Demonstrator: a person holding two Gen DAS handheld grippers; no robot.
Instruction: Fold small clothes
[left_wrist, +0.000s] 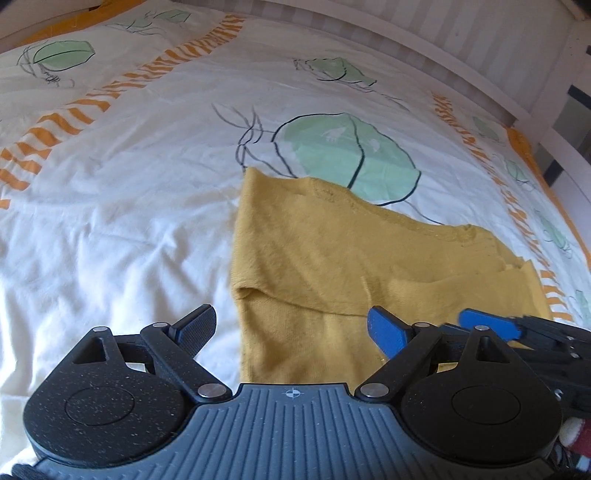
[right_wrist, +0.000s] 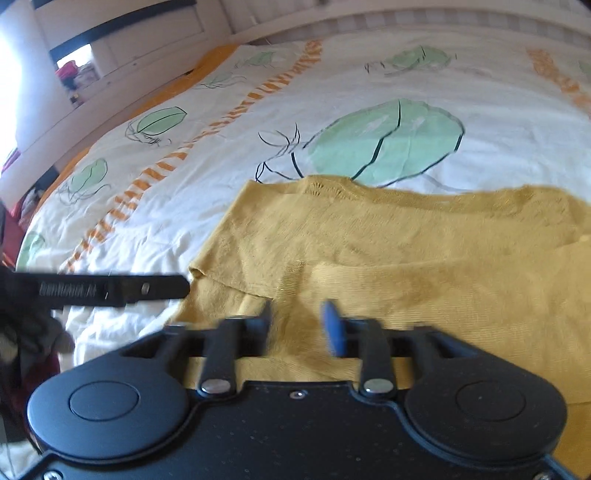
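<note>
Partly folded: mustard top (right_wrist: 406, 258) on bedspread (left_wrist: 129, 184) with one flap over, more folds left; left gripper (left_wrist: 291, 332) and right gripper (right_wrist: 299, 325) jaws apart, empty.

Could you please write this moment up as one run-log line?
left gripper: open, empty | right gripper: open, empty, above garment | yellow garment: partly folded on bedspread

bed cover (left_wrist: 122, 206): white, green leaf prints, orange striped bands, creased | bed frame (left_wrist: 491, 55): white, slatted, far side | pink clutter (right_wrist: 72, 72): beyond bed, blurred
</note>
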